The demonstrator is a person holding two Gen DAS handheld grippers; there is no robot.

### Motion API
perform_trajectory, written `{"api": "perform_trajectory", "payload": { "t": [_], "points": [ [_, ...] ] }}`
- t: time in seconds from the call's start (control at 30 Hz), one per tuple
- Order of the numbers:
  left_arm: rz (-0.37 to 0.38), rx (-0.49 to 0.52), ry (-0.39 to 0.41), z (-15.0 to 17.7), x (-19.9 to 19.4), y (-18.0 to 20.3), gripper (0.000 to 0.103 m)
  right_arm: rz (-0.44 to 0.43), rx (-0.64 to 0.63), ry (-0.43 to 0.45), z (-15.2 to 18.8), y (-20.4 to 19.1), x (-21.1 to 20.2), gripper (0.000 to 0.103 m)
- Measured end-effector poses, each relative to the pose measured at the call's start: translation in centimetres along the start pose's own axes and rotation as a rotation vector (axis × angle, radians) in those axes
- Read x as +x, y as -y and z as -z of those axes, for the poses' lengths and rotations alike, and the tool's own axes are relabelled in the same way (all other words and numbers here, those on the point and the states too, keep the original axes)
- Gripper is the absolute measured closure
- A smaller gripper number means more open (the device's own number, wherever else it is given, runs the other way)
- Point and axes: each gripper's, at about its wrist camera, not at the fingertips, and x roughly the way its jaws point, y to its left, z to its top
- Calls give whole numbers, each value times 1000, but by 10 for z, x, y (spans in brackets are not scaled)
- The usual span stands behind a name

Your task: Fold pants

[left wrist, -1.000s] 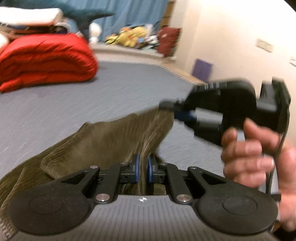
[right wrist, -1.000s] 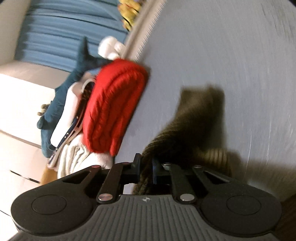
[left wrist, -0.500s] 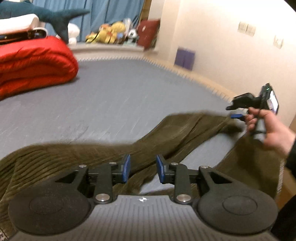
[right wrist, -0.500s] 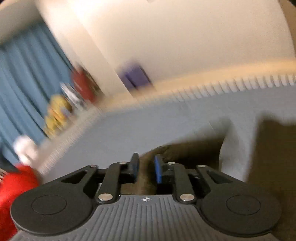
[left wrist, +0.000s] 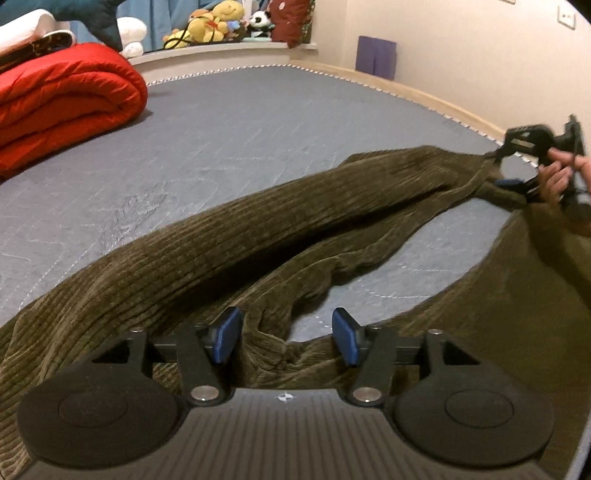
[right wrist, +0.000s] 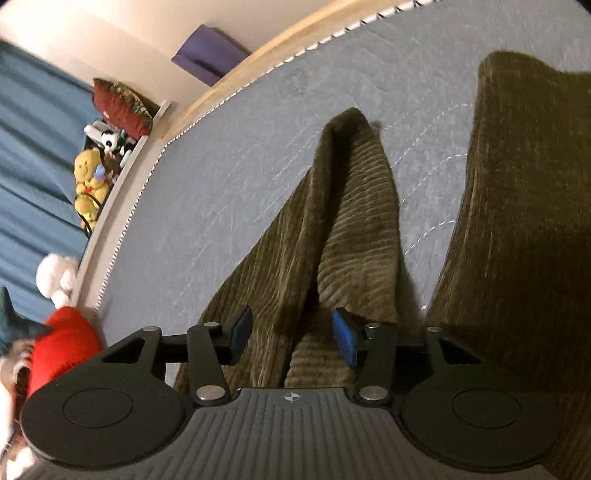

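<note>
On the grey bed [left wrist: 229, 122], the olive pants [left wrist: 258, 236] lie stretched from 7 to 2 o'clock in the left view. The left gripper [left wrist: 286, 336] is opening, its pads clear of the cloth bunched between them. The right gripper [right wrist: 291, 338] is opening too, a pant fold between its spread pads. A red quilt [left wrist: 62, 99] sits at 10 o'clock.

A: Open room anywhere? 
B: Plenty at twelve o'clock in the left view: bare grey mattress [left wrist: 236, 122], flat, nothing on it. 
A: And toward ten? 
B: Blocked by a folded red quilt [left wrist: 62, 99], bulky, with stuffed toys [left wrist: 210, 22] lined up on the ledge beyond. 
A: Lower down? 
B: Covered by olive pants [left wrist: 258, 229], stretched toward two o'clock; only a small bare patch of mattress between the legs.
</note>
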Motion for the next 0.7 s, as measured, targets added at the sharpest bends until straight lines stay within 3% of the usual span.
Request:
{"api": "perform_trajectory", "payload": {
  "t": [0.13, 0.2, 0.27, 0.3, 0.4, 0.47, 0.5, 0.6, 0.7],
  "points": [
    [-20, -9, -20, 2, 15, -5, 43, -52, 25, 1, -22, 5, 6, 53],
    [-30, 14, -27, 3, 19, -5, 53, -46, 13, -10, -32, 4, 14, 53],
    [-59, 47, -29, 3, 22, -3, 71, -34, 18, -43, -40, 5, 26, 53],
    [-61, 52, -27, 3, 22, -4, 72, -21, 19, -61, -42, 6, 33, 53],
    [-50, 46, -31, 1, 20, -6, 79, 22, 13, -66, -50, 5, 49, 67],
    [-43, 46, -43, -2, 18, -7, 81, 61, -17, -50, -53, -3, 52, 96],
    [-40, 46, -45, -4, 15, -8, 81, 69, -36, -39, -54, -9, 54, 96],
    [-27, 37, -30, -11, 3, -12, 81, -6, -102, 0, -55, -45, 50, 96],
    [-6, 42, -6, -16, -10, -15, 81, -230, -252, 98, -52, -115, 5, 96]
  ]
}}
